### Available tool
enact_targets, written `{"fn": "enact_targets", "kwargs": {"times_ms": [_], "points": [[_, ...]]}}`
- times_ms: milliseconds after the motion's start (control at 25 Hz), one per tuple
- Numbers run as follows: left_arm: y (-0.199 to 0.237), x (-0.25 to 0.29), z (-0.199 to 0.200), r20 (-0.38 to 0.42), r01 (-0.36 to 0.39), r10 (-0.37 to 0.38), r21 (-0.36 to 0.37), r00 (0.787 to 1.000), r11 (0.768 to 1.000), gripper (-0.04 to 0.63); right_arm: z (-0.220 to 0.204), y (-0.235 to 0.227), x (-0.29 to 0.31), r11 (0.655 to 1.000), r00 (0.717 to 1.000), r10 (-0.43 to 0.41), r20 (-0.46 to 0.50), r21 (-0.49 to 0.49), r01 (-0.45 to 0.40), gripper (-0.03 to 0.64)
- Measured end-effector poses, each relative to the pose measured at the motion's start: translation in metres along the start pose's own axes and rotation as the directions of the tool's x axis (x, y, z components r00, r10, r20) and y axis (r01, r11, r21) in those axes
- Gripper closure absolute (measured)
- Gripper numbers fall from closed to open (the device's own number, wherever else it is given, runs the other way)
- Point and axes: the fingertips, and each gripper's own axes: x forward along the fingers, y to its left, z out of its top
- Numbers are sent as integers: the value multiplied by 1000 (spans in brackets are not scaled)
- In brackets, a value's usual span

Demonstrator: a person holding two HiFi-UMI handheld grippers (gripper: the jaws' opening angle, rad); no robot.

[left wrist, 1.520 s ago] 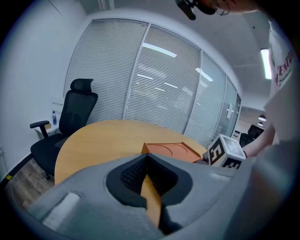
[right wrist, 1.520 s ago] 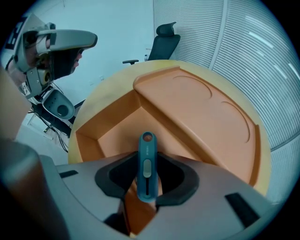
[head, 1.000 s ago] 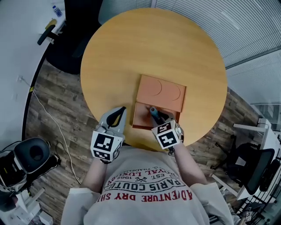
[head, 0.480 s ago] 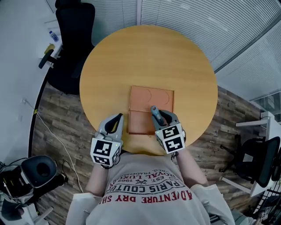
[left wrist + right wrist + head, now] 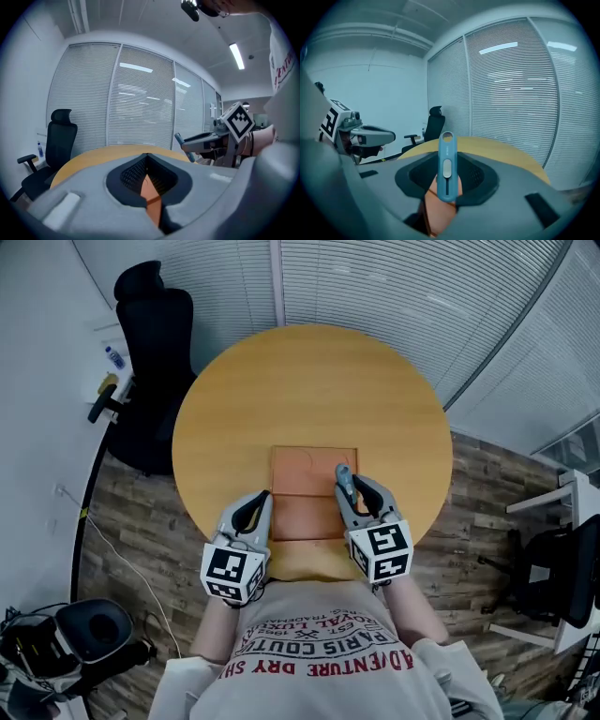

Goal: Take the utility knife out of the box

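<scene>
The flat orange box (image 5: 302,486) lies open on the round wooden table (image 5: 309,381), near its front edge. My right gripper (image 5: 354,491) hangs above the box's right side, shut on the blue utility knife (image 5: 343,475). In the right gripper view the knife (image 5: 446,165) stands upright between the pads, its ringed end pointing away from me. My left gripper (image 5: 253,510) hovers at the box's left edge, jaws together and empty. From the left gripper view the knife (image 5: 184,146) sticks out of the right gripper, and a strip of the orange box (image 5: 151,199) shows below my jaws.
A black office chair (image 5: 155,343) stands at the table's far left. Another chair (image 5: 567,568) and a white stand are on the right. Blinds cover the glass walls behind the table. A cable runs over the wooden floor at the left.
Both grippers have risen. The right one has lifted the knife up out of the box's tray and tilted it from steeply down toward level. The left gripper stays shut and empty.
</scene>
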Motion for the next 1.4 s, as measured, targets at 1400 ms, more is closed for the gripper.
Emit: {"fn": "enact_targets", "kwargs": {"times_ms": [1400], "points": [[9, -9, 33, 84, 17, -17, 3, 996, 1000, 600, 28, -1, -30, 997, 981, -72, 181, 5, 73, 486]]}}
